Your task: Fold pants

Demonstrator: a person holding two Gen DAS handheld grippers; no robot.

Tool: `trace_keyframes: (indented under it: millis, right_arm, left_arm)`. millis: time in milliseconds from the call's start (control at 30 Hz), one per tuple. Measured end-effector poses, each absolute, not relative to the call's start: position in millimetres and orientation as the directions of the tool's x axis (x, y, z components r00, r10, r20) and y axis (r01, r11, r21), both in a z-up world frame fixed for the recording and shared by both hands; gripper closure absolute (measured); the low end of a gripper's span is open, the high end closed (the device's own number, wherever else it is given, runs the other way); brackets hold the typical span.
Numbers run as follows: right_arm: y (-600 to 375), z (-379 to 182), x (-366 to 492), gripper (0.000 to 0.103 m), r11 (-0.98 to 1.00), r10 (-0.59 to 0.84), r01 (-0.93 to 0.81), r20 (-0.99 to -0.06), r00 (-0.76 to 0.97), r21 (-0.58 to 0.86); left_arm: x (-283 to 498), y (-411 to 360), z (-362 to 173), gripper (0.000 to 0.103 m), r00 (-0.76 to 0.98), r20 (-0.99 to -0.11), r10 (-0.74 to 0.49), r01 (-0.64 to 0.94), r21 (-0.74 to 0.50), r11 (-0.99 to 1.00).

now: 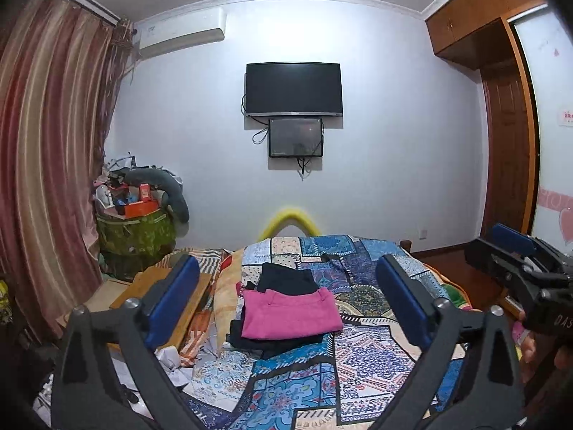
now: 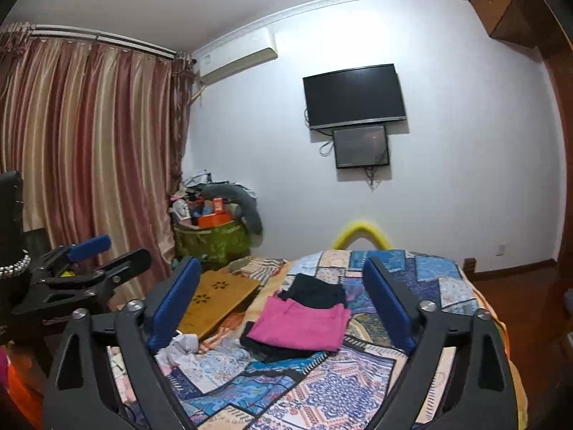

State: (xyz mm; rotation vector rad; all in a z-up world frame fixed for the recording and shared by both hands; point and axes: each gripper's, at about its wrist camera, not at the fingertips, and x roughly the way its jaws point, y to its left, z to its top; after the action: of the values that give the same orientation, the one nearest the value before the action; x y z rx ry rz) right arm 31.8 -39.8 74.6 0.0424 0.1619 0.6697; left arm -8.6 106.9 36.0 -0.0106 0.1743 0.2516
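Note:
A folded pink pair of pants [image 1: 290,313] [image 2: 304,326] lies on top of a small stack of dark folded garments [image 1: 286,277] [image 2: 315,290] in the middle of the patchwork bedspread [image 1: 358,358] [image 2: 322,376]. My left gripper [image 1: 286,265] hovers above the bed, short of the stack, jaws wide apart with nothing between the blue pads. My right gripper [image 2: 283,265] hangs the same way, open and empty. Each shows at the edge of the other's view: the right gripper [image 1: 497,247] and the left gripper [image 2: 114,252].
A wooden lap table [image 2: 215,297] lies on the bed's left side, with crumpled white cloth [image 2: 179,347] near it. A green basket of clutter [image 1: 136,236] stands by the striped curtains [image 1: 46,143]. A yellow foam arch [image 1: 290,220] marks the bed's far end, and a wardrobe [image 1: 501,143] stands right.

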Motion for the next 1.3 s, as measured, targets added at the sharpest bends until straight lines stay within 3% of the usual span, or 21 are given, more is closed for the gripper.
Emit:
trace_keyframes:
  millis: [67,1300]
  right_arm:
    - [-42,75,30,0.000,0.791,0.611,-0.604,-0.131,0.781,0.093]
    - [-45,62,23,0.000,0.814,0.580,-0.576,-0.188,0.793,0.080]
  left_arm:
    - [-10,108,36,0.001,0.955,-0.169,0.244,-0.247,0.001,0.969]
    - [1,116,20,0.000,0.953,-0.194,0.232,-0.239,-0.013,0.971]
